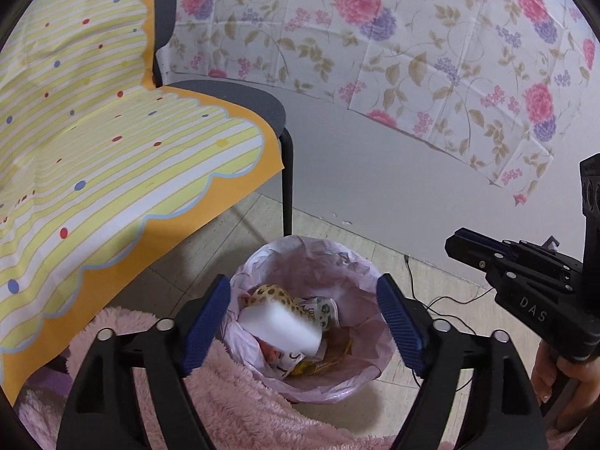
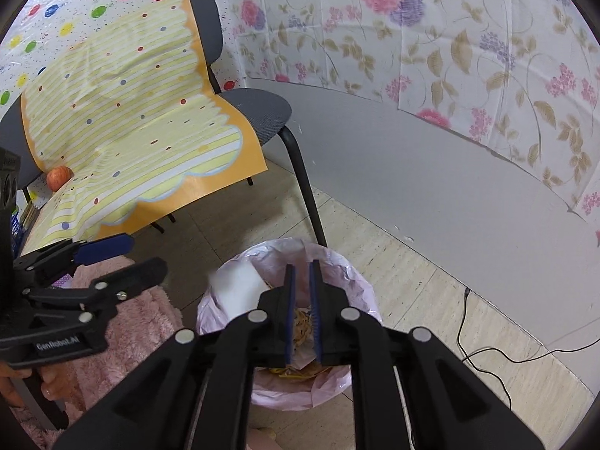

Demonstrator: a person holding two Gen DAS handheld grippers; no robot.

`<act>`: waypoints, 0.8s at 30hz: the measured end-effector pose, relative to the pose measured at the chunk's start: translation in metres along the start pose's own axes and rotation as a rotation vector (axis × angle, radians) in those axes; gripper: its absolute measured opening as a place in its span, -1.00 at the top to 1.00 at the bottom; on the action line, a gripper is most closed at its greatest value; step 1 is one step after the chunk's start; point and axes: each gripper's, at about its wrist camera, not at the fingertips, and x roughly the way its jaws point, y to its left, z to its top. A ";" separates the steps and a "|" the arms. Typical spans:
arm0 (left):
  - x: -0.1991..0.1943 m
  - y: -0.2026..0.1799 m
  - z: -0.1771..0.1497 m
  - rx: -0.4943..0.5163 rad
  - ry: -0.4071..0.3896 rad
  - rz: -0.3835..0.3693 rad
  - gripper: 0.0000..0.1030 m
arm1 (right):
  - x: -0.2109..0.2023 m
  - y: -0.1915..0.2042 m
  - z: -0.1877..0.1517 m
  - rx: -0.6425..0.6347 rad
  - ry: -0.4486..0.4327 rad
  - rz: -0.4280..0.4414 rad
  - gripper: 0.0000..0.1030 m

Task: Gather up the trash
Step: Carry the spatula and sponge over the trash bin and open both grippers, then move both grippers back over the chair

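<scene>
Our left gripper [image 1: 303,322] stands spread wide with nothing held; the white sponge block [image 1: 281,328] sits low centre between its pads, over the pink-lined bin [image 1: 337,390], long axis slanting lower right. Our right gripper [image 2: 303,311], nearly pressed together, is empty.

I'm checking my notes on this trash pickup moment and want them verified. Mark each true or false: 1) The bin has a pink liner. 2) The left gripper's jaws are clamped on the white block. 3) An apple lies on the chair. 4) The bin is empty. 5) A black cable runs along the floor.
1) True: the bin is lined with a pink bag.
2) False: the left gripper is open, and the white block sits untouched over the bin.
3) True: the apple lies on the chair.
4) False: it holds wrappers.
5) True: the cable crosses the floor.
</scene>
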 end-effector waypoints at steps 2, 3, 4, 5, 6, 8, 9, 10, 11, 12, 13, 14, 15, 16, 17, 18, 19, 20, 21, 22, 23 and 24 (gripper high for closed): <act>-0.004 -0.001 -0.002 0.012 0.000 0.012 -0.58 | -0.004 -0.001 0.002 0.003 -0.007 0.001 0.67; -0.006 -0.001 -0.002 0.021 0.002 0.019 -0.59 | -0.007 -0.001 0.003 0.002 -0.010 0.006 0.53; -0.010 -0.003 -0.003 0.035 0.003 0.027 -0.60 | -0.009 0.000 0.005 0.001 -0.012 0.010 0.45; -0.013 -0.003 -0.003 0.043 0.002 0.033 -0.67 | -0.011 0.001 0.006 -0.003 -0.014 0.014 0.23; -0.017 -0.004 -0.003 0.052 -0.004 0.046 -0.74 | -0.014 0.003 0.007 -0.010 -0.016 0.017 -0.01; -0.025 -0.006 -0.001 0.070 -0.013 0.067 -0.76 | -0.021 0.008 0.009 -0.025 -0.028 0.013 -0.39; -0.029 -0.006 0.000 0.079 -0.014 0.076 -0.76 | -0.025 0.011 0.011 -0.032 -0.041 0.008 -0.61; -0.032 -0.006 0.001 0.083 -0.016 0.084 -0.77 | -0.028 0.012 0.013 -0.035 -0.053 0.001 -0.69; -0.036 -0.006 0.002 0.086 -0.020 0.099 -0.78 | -0.032 0.013 0.015 -0.037 -0.070 -0.017 -0.83; -0.040 -0.005 0.003 0.087 -0.026 0.110 -0.79 | -0.035 0.013 0.016 -0.038 -0.082 -0.030 -0.89; -0.047 -0.004 0.004 0.090 -0.044 0.108 -0.80 | -0.040 0.014 0.018 -0.042 -0.098 -0.046 -0.89; -0.052 -0.003 0.004 0.091 -0.056 0.109 -0.81 | -0.042 0.015 0.020 -0.045 -0.100 -0.052 -0.88; -0.056 -0.002 0.005 0.088 -0.063 0.114 -0.82 | -0.044 0.015 0.022 -0.048 -0.099 -0.053 -0.88; -0.062 0.000 0.006 0.081 -0.070 0.122 -0.83 | -0.045 0.014 0.024 -0.048 -0.096 -0.049 -0.88; -0.068 0.003 0.006 0.071 -0.080 0.123 -0.83 | -0.047 0.015 0.026 -0.046 -0.094 -0.042 -0.89; -0.075 0.007 0.007 0.053 -0.091 0.123 -0.84 | -0.048 0.015 0.028 -0.042 -0.089 -0.033 -0.88; -0.080 0.011 0.008 0.036 -0.091 0.119 -0.85 | -0.048 0.014 0.030 -0.037 -0.082 -0.025 -0.89; -0.084 0.014 0.008 0.023 -0.090 0.112 -0.86 | -0.049 0.015 0.031 -0.034 -0.076 -0.016 -0.88; -0.088 0.017 0.009 0.009 -0.089 0.111 -0.87 | -0.049 0.017 0.034 -0.034 -0.080 -0.005 -0.89; -0.093 0.022 0.009 -0.005 -0.092 0.126 -0.87 | -0.051 0.020 0.036 -0.038 -0.089 -0.004 -0.88; -0.098 0.027 0.010 -0.016 -0.093 0.153 -0.87 | -0.052 0.023 0.039 -0.046 -0.097 -0.005 -0.88; -0.103 0.032 0.009 -0.027 -0.095 0.176 -0.87 | -0.052 0.028 0.042 -0.055 -0.101 -0.004 -0.88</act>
